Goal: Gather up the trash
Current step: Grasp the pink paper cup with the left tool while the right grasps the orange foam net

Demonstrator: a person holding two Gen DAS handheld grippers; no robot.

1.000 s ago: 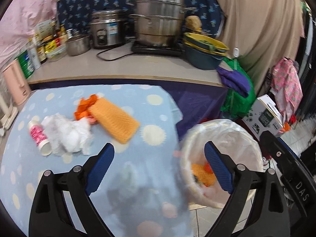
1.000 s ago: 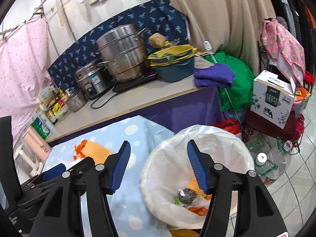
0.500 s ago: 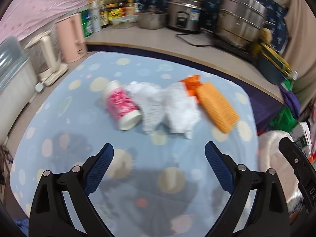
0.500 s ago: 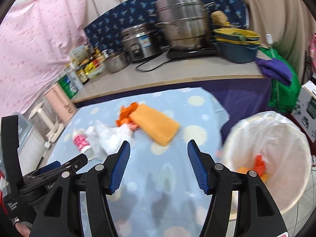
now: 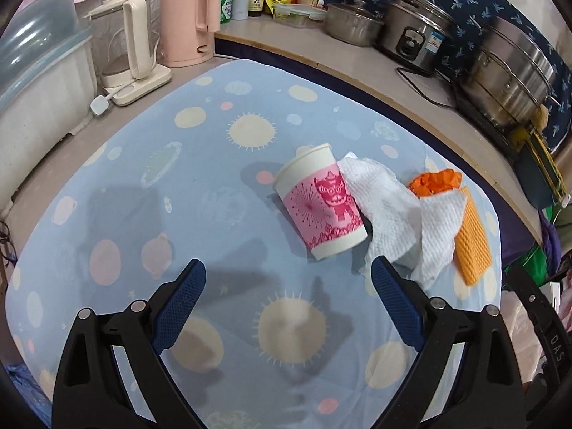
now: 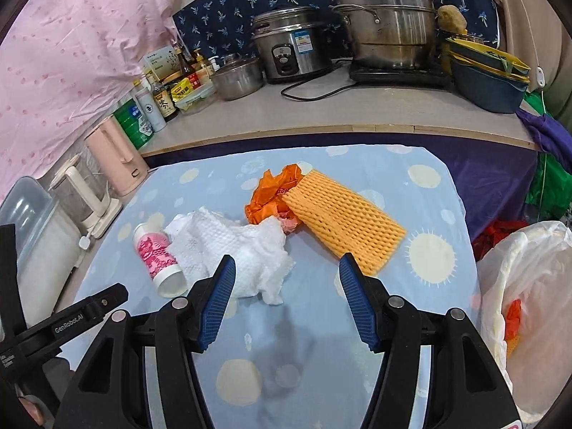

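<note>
On the blue dotted tablecloth (image 5: 178, 186) lie a pink-and-white paper cup (image 5: 320, 207) on its side, crumpled white paper towels (image 5: 400, 214), an orange plastic wrapper (image 5: 434, 180) and an orange foam net (image 5: 472, 243). My left gripper (image 5: 287, 304) is open and empty, just short of the cup. In the right wrist view the cup (image 6: 157, 254), towels (image 6: 232, 246), wrapper (image 6: 271, 193) and foam net (image 6: 343, 218) lie ahead of my open, empty right gripper (image 6: 287, 300). The lined trash bin (image 6: 525, 286) stands at the right, off the table.
A counter behind holds a pink kettle (image 5: 187, 18), a white kettle (image 5: 132, 46), bottles (image 6: 157, 103), a rice cooker (image 6: 289, 46), a large steel pot (image 6: 386, 18) and stacked basins (image 6: 486, 75). A clear plastic box (image 5: 32, 82) stands at the left.
Both grippers swung left from over the trash bin to over the table. The left one came down close to the cup and towels. Both stayed open.
</note>
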